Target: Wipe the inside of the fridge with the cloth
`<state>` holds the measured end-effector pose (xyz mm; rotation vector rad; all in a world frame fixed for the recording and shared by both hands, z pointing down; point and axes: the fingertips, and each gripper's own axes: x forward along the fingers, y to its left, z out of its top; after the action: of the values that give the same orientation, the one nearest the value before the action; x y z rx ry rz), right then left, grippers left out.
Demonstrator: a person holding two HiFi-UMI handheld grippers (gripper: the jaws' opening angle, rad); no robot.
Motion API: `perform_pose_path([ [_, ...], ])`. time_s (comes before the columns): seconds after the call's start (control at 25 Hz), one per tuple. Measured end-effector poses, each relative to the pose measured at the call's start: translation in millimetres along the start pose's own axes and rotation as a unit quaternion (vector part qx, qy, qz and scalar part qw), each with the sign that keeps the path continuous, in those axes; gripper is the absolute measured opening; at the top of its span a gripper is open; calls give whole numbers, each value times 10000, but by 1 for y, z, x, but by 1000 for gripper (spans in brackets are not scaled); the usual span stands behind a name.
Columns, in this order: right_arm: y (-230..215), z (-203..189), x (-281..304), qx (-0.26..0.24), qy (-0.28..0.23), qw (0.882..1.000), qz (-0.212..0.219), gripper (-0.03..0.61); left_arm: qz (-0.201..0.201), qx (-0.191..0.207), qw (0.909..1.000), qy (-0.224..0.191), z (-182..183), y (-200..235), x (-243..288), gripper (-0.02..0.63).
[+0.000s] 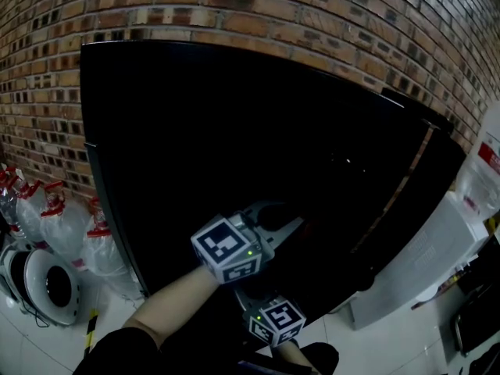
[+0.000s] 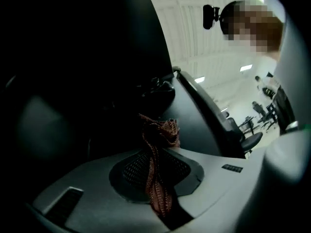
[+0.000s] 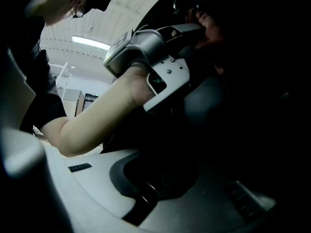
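left gripper view shows the left gripper (image 2: 156,191) with narrow jaws pinching the red-brown cloth (image 2: 163,132), which stands up from them toward 12 o'clock. right gripper (image 3: 155,178) has jaws together, nothing between. in head view both are near 6 o'clock, in front of the black fridge (image 1: 234,131); brick wall (image 1: 234,6) at 12 o'clock.

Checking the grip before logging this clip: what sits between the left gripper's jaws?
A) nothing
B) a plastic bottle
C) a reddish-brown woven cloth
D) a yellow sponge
C: the left gripper view shows the left gripper with its jaws closed on a reddish-brown woven cloth, which bunches up just past them.
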<state>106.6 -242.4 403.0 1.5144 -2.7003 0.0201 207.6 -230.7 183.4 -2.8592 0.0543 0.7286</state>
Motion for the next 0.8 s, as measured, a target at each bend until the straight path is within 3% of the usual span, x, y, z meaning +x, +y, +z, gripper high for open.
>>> perform_pose_path([
  [0.28, -2, 2, -2, -33, -19, 10000, -38, 5, 207, 151, 9997, -63, -10, 25, 5, 48],
  [0.44, -1, 2, -3, -57, -18, 10000, -26, 5, 127, -6, 9995, -292, -14, 41, 9, 48],
  [0.8, -4, 1, -4, -74, 52, 9999, -93, 5, 584, 135, 9980, -203, -28, 82, 18, 48],
])
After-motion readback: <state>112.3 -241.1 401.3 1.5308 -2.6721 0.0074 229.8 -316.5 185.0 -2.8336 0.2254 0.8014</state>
